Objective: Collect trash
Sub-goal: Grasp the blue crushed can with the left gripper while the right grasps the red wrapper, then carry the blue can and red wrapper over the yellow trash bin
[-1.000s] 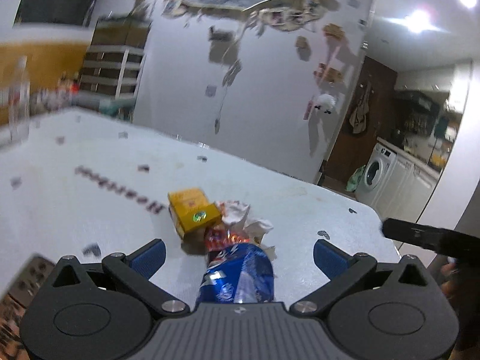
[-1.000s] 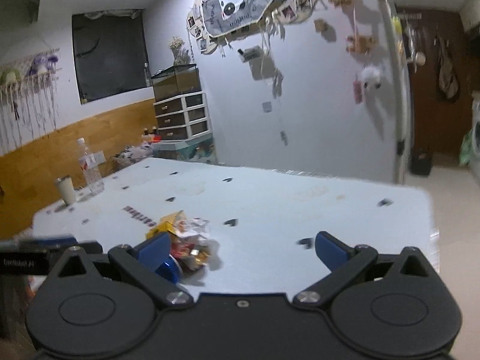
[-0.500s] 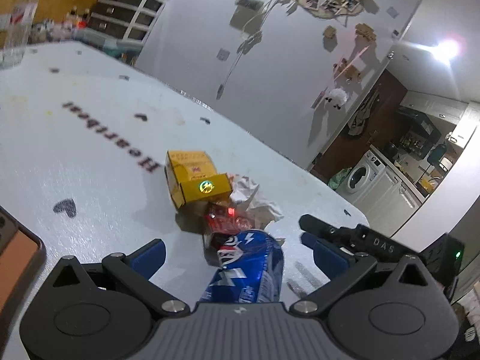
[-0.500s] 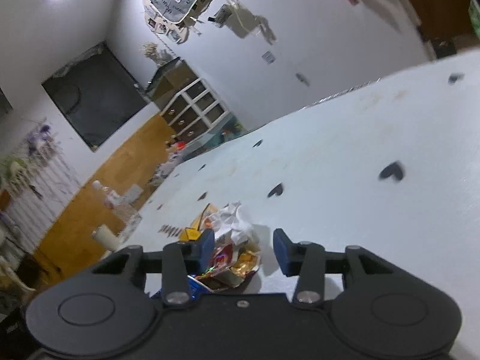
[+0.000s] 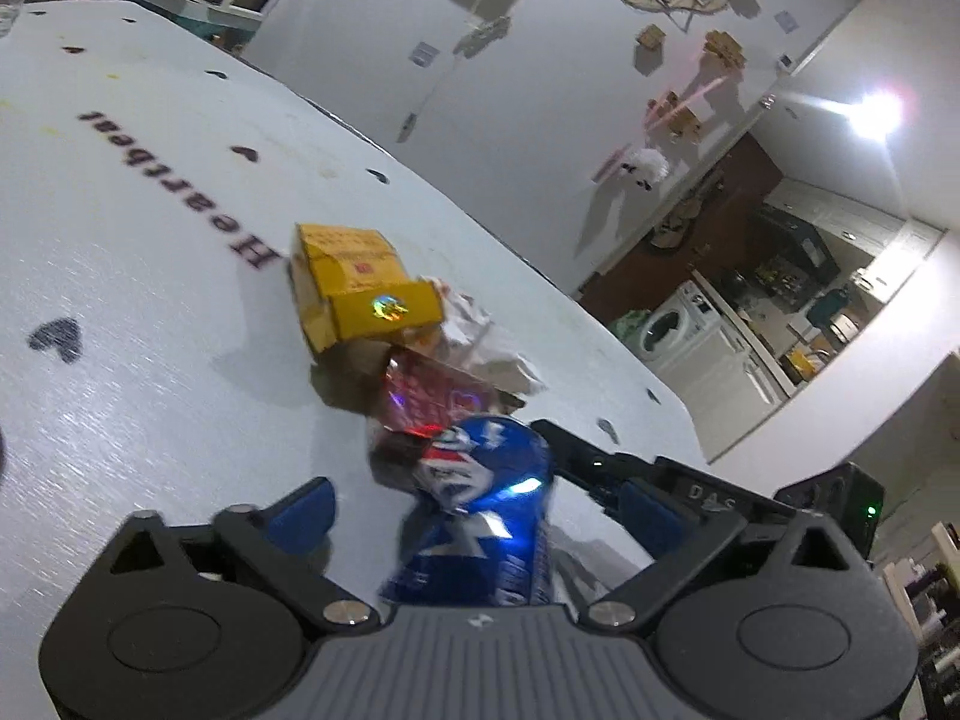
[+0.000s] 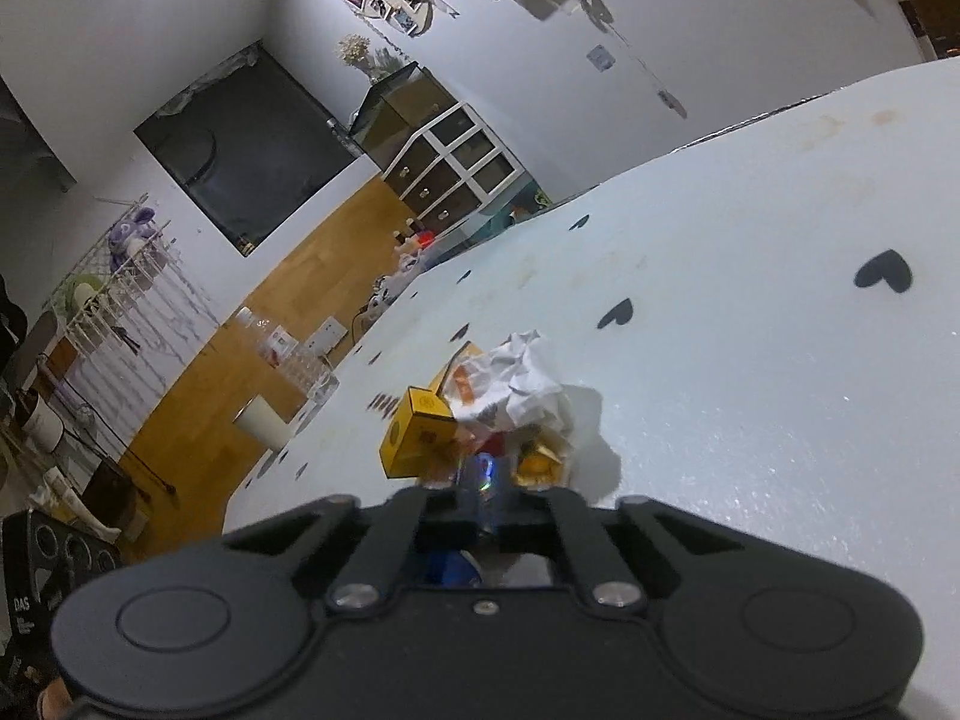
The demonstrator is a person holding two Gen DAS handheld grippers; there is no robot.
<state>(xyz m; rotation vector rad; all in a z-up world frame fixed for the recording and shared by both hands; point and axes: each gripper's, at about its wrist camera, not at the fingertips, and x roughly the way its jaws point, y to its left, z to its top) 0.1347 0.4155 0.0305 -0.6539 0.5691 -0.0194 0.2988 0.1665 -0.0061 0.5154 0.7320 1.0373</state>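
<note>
**Can between our left jaws, right gripper pinched shut at the pile**

Nearest to us, in the left wrist view, the left gripper (image 5: 474, 510) straddles a crushed blue soda can (image 5: 480, 516) lying on the white table (image 5: 150, 192). The can's long axis runs roughly along the line the gripper points, its crumpled end facing away from us. The jaws are closing but stand apart from the can on both sides, so nothing is gripped yet. We judge the left hand the nearer one to the can; the coming squeeze only has to meet its flanks.

Just beyond the can, touching it, a red foil wrapper (image 5: 426, 390) sits crumpled. Past that, a yellow cardboard box (image 5: 360, 294) lies tilted, with crumpled white paper (image 5: 480, 330) at its right.

The right gripper (image 5: 600, 474) comes in from the right, its tip against the can's far shoulder. In its own view the right gripper (image 6: 483, 501) has its fingers brought fully together at the near edge of the pile; whether a scrap of foil is caught between them we cannot tell. The yellow box (image 6: 420, 438) and white paper (image 6: 528, 372) lie just ahead of it.
</note>
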